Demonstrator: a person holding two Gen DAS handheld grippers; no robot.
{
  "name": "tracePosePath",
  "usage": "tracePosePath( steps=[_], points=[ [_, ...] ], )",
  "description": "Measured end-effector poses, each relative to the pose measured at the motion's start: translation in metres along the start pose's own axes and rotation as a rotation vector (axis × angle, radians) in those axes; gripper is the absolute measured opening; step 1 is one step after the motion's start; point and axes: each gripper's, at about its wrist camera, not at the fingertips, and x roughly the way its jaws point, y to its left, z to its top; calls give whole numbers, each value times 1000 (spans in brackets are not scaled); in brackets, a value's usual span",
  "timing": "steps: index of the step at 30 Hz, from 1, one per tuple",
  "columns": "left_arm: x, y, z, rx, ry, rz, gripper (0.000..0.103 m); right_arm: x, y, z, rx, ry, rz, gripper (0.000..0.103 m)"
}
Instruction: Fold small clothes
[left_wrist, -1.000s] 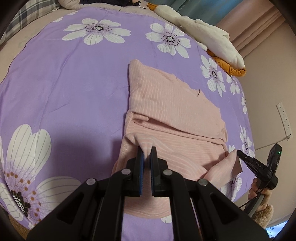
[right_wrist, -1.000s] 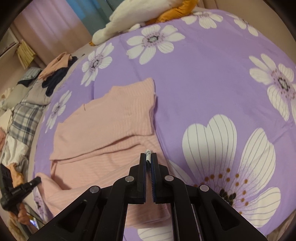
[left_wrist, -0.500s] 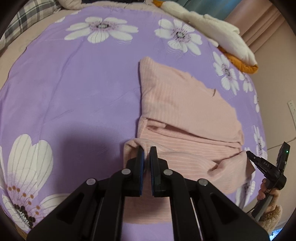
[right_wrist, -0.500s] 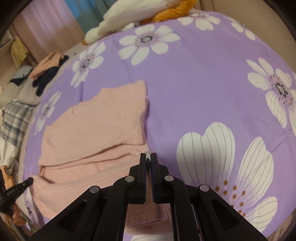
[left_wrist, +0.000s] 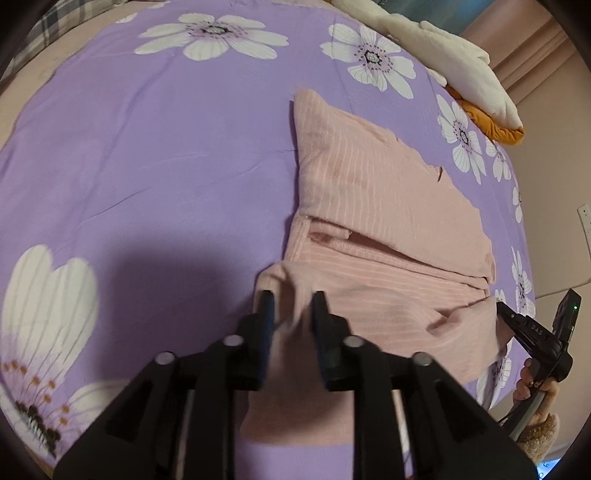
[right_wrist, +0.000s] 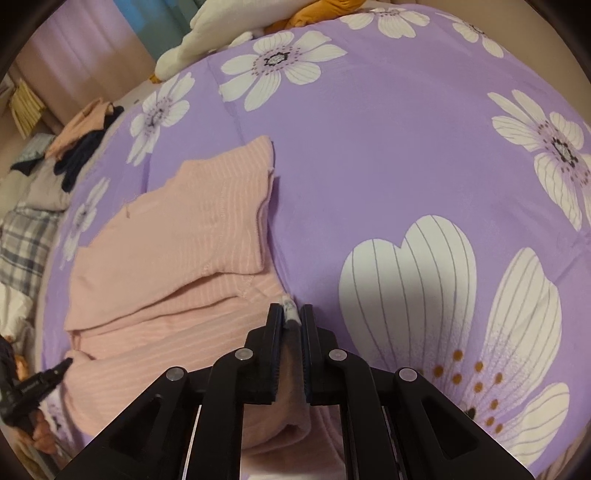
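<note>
The left gripper (left_wrist: 291, 306) is opening its jaws, and a bunched corner of the pink striped garment (left_wrist: 373, 206) is still lying between them. The right gripper (right_wrist: 291, 317) is staying pressed together on the other near corner, where a small white tag is sticking out. The garment is lying partly folded on the purple flowered bedspread (left_wrist: 147, 147), its near edge at the fingertips – the folded upper part farther away. Only the right wrist view is showing a pile of clothes (right_wrist: 74, 144) beyond the bedspread – the left one is showing a hand (left_wrist: 532, 380) holding the right gripper.
</note>
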Motion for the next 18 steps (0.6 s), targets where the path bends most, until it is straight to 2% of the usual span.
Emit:
tracePosePath(
  steps=[6,8,10,12,15,16,18],
  points=[
    [-24,2,-24,3,12,-46,48,-32,-5,-12,-10,-31,10,10],
    [-26,3,-34,2,29,-57,50,-37,-7,-19,-5,-26,30,13],
    [-27,2,-43,11,45,-53,50,-39,-8,-28,-5,-9,57,25],
    [-24,3,-50,10,60,-47,51,-37,-5,-32,-11,-2,63,33],
    [-18,5,-56,-15,85,-91,44,-34,1,-35,-31,4,63,33],
    [-15,4,-57,-16,90,-110,38,-33,3,-36,-39,9,71,33],
    [-10,2,-57,-12,91,-109,15,-27,6,-36,-53,23,86,33]
  ],
)
